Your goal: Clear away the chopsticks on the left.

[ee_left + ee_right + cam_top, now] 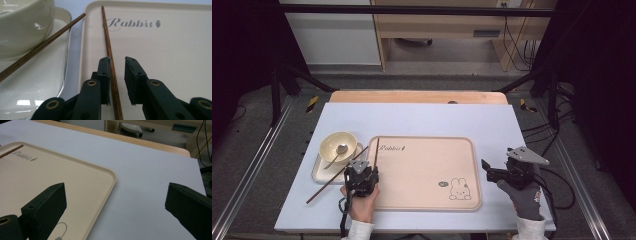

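The left claw stands slightly parted around 1 chopstick that lies along the left side of the tray; the right pad is clear of the stick, so I judge it released here to rest flat. A 2nd chopstick leans across the small dish, which carries 1 bowl holding 1 spoon. The right claw hangs wide open and empty over the tabletop, waiting beside the tray.
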`<state>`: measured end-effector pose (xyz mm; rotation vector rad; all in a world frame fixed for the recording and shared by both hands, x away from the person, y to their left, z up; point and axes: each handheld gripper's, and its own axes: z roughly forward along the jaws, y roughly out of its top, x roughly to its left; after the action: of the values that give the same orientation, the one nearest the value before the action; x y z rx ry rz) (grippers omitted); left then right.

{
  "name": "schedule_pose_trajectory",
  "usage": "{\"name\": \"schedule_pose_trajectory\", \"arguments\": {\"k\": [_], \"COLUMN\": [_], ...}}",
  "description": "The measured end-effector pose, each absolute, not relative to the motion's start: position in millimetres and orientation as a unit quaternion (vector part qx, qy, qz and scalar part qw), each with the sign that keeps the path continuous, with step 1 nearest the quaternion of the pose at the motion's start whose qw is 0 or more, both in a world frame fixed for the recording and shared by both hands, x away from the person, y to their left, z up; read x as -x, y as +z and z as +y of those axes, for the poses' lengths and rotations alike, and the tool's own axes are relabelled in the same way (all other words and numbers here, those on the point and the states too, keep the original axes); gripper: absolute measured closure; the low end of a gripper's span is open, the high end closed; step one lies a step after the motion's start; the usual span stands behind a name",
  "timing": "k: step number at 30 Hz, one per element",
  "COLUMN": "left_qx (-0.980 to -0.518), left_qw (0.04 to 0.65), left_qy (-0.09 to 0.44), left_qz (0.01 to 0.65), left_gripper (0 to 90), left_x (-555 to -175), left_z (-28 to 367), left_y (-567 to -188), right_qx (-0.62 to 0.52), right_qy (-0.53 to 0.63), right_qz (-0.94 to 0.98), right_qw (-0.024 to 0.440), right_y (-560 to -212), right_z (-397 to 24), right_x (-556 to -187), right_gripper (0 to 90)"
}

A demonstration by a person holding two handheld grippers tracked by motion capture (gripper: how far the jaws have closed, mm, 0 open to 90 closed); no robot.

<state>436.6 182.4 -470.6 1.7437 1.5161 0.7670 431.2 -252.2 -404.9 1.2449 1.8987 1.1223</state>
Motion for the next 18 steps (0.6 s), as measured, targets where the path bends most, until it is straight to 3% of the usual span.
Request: {"name": "schedule_pose_trajectory", "arguments": {"k": [10,18], "left_qx": [-0.676,-0.705], "left_qw": [0.378,0.402], "left_qy": [0.288,0.280], "left_qz": [0.563,0.513], "left_gripper": [65.8,57.7], "left_x": [-428,-425], "left_z": [188,191], "left_y": [-447,-430], "right_qx": [-0.471,-0.472], "right_qy": [0.424,0.425], "right_qz": [0.713,0.711], "right_qw": [0.302,0.302], "right_y": [-405,-404], "right_z": [-253,-254], "right_x": [-431,-430], "right_gripper": [3.7,3.6]}}
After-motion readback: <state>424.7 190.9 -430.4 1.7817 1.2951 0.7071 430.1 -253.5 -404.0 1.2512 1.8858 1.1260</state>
